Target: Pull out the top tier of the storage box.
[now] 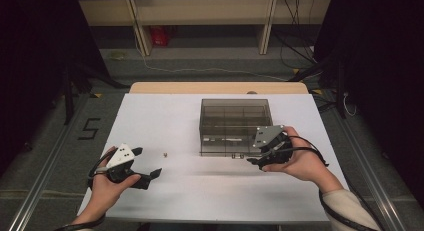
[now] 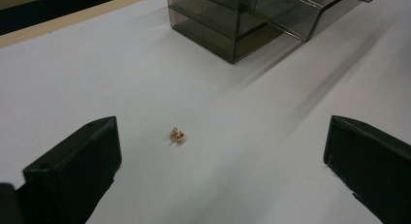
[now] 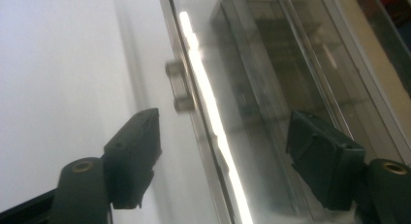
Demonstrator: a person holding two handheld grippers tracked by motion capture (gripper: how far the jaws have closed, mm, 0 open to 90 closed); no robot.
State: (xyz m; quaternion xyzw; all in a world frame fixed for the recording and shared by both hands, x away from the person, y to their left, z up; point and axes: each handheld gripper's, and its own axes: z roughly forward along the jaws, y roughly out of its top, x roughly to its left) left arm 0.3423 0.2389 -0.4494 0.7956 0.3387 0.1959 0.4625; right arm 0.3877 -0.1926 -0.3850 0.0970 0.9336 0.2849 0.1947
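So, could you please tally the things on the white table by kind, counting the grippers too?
Smoky clear compartment box: 1
Small gold-coloured piece: 1
Black hand-held grippers: 2, the left gripper and the right gripper, both with jaws open
Total: 4

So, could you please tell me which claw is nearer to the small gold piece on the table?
Left. The left claw faces the small gold piece, open just short of it. The right claw is across the table at the smoky plastic box.
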